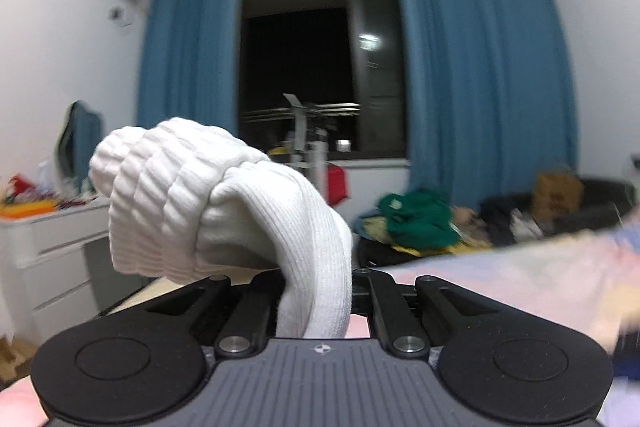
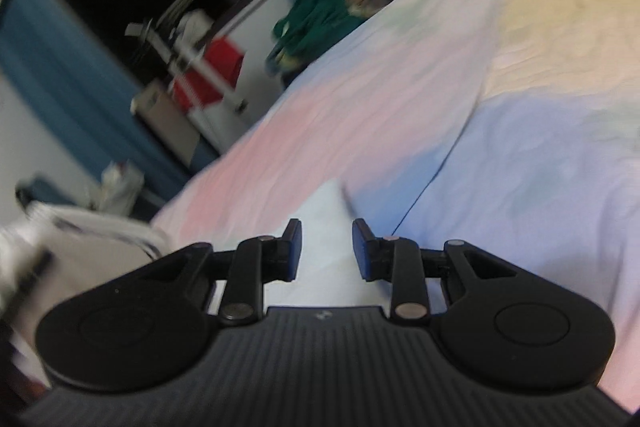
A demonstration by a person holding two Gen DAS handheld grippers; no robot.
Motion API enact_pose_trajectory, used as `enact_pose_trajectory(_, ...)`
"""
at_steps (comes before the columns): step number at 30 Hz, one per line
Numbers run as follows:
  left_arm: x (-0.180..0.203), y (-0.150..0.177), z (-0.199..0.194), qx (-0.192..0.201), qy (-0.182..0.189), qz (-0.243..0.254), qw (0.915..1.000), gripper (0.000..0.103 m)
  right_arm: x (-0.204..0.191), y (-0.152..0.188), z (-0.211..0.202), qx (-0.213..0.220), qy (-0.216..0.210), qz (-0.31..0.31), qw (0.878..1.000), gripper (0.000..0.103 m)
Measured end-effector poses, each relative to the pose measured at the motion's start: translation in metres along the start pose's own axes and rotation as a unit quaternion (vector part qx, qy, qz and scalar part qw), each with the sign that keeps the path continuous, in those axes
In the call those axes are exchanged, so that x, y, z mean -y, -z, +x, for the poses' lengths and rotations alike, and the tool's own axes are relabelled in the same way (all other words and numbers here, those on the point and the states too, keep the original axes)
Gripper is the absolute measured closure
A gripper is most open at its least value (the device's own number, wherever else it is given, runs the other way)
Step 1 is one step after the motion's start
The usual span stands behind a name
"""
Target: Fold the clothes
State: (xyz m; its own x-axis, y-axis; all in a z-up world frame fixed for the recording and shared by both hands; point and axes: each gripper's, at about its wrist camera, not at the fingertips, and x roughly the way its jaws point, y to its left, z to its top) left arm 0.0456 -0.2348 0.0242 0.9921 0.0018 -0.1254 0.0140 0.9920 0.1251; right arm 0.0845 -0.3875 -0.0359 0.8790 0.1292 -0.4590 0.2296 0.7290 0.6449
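Note:
A white ribbed knit garment (image 1: pixel 208 203), folded into a thick bundle, hangs up and to the left out of my left gripper (image 1: pixel 316 291). That gripper is shut on it, and the cloth hides the fingertips. In the right wrist view my right gripper (image 2: pixel 326 251) stands open with nothing between its blue pads (image 2: pixel 294 251). It hovers just above the pastel bedsheet (image 2: pixel 520 107), over a pale white patch of cloth (image 2: pixel 328 207) that is too blurred to identify. The view is tilted and smeared by motion.
A heap of green and yellow clothes (image 1: pixel 416 219) lies past the bed's far edge, beside a dark seat holding a cardboard box (image 1: pixel 558 191). A white drawer unit (image 1: pixel 52 259) with clutter stands left. Blue curtains (image 1: pixel 480 67) frame a dark window. Something white and blurred (image 2: pixel 80 251) sits at the bed's left.

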Motion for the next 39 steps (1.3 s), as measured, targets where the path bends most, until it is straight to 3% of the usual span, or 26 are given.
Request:
enact_pose_trajectory(6,0.082,0.06,0.037,-0.056,0.035,0.073,0.9951,0.094,0.029,-0.018,-0.008,0.033,-0.007,0.045,0.998,0.071)
enact_pose_trajectory(11,0.113,0.079,0.051,-0.093,0.058,0.125,0.9861,0.09,0.041,-0.02,0.003,0.017,-0.049,0.08,0.995,0.071)
enact_pose_trajectory(14,0.122,0.082,0.048,-0.096,0.075,0.154,0.9805,0.085,0.044,-0.019,0.009,0.009,-0.071,0.092,0.993,0.071)
enact_pose_trajectory(16,0.125,0.082,0.045,-0.107,0.093,0.177,0.9741,0.071,0.045,-0.018,0.012,0.001,-0.087,0.101,0.991,0.071)
enact_pose_trajectory(18,0.113,0.085,0.035,-0.114,0.102,0.196,0.9687,0.058,0.047,-0.018,0.017,-0.011,-0.104,0.115,0.988,0.071)
enact_pose_trajectory(23,0.056,0.094,0.015,-0.123,0.105,0.238,0.9577,0.042,0.042,-0.012,0.022,-0.032,-0.128,0.124,0.983,0.07)
enact_pose_trajectory(25,0.021,0.097,0.013,-0.122,0.096,0.247,0.9565,0.04,0.038,-0.009,0.023,-0.037,-0.132,0.123,0.983,0.057)
enact_pose_trajectory(27,-0.006,0.1,0.006,-0.122,0.081,0.24,0.9597,0.039,0.033,-0.006,0.024,-0.044,-0.131,0.121,0.983,0.035)
enact_pose_trajectory(32,-0.073,0.11,-0.033,-0.116,0.053,0.168,0.9775,0.032,0.016,0.003,0.024,-0.074,-0.121,0.113,0.983,0.033)
enact_pose_trajectory(35,-0.093,0.099,-0.043,-0.12,0.039,0.133,0.9831,0.032,0.004,0.01,0.026,-0.088,-0.097,0.094,0.987,0.032)
enact_pose_trajectory(36,-0.099,0.096,-0.04,-0.123,0.036,0.123,0.984,0.032,0.0,0.013,0.027,-0.091,-0.09,0.089,0.988,0.023)
enact_pose_trajectory(39,-0.117,0.087,-0.039,-0.136,0.032,0.089,0.9861,0.028,-0.008,0.023,0.034,-0.115,-0.08,0.071,0.988,0.02)
